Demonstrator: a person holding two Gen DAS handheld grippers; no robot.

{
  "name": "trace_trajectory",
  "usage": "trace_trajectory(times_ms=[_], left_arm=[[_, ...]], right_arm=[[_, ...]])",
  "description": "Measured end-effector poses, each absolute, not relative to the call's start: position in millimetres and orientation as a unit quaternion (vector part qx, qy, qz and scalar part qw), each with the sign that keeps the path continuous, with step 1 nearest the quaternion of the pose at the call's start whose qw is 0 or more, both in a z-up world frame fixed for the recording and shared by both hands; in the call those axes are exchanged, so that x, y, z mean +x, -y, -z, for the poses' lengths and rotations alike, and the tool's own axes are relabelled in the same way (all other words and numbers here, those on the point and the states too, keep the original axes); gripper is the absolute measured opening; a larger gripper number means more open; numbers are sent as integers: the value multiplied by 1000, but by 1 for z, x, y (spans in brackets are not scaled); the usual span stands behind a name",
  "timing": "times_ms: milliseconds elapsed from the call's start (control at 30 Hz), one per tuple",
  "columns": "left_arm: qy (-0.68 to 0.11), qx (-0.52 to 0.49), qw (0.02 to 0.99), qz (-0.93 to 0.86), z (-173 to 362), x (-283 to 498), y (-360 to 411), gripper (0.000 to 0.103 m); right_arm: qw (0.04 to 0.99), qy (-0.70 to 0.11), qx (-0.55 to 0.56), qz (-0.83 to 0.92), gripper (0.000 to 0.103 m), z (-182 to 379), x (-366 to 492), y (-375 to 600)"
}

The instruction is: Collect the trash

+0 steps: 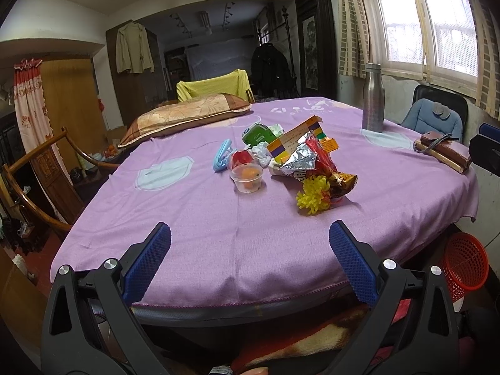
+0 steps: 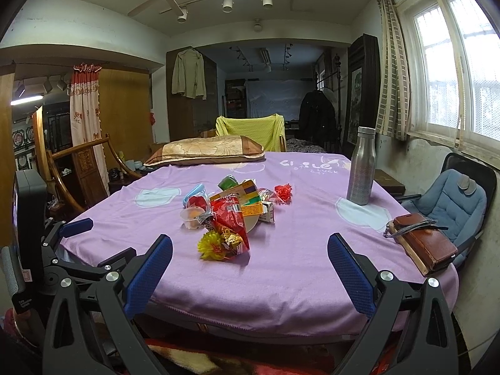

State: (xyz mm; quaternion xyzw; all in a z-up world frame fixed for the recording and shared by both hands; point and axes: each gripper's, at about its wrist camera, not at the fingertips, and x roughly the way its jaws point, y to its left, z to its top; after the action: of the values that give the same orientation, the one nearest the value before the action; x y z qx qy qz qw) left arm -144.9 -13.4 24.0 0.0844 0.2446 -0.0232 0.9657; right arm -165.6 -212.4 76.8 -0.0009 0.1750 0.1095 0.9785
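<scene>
A heap of trash lies mid-table on the purple cloth [image 1: 218, 243]: a red foil snack bag [image 1: 315, 159], a yellow plastic flower [image 1: 313, 199], a clear cup with orange bits [image 1: 247, 179], an orange carton [image 1: 293, 142], a green packet [image 1: 257, 134] and a blue clip [image 1: 221, 155]. The right wrist view shows the same bag [image 2: 229, 218], flower [image 2: 212, 245] and cup [image 2: 191, 215]. My left gripper [image 1: 250, 242] is open and empty at the near table edge. My right gripper [image 2: 250, 254] is open and empty, short of the heap. The left gripper's fingers [image 2: 76, 226] show at left.
A steel bottle [image 1: 373, 98] stands at the back right. A brown wallet on a book [image 1: 443, 151] lies at the right edge. A pillow [image 1: 187, 115] lies at the far side. A red mesh basket [image 1: 465, 265] stands on the floor at right. Chairs ring the table.
</scene>
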Motion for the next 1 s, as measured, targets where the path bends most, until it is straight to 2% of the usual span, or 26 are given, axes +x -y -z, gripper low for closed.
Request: trace_trajectory(times_ms=[600, 1000], left_arm=[[-265, 81, 960, 33, -13, -137, 15, 97], [-353, 15, 927, 127, 16, -74, 16, 97]], right_arm=[[973, -198, 21, -115, 97, -72, -157, 216], [968, -227, 38, -100, 97, -44, -122, 245]])
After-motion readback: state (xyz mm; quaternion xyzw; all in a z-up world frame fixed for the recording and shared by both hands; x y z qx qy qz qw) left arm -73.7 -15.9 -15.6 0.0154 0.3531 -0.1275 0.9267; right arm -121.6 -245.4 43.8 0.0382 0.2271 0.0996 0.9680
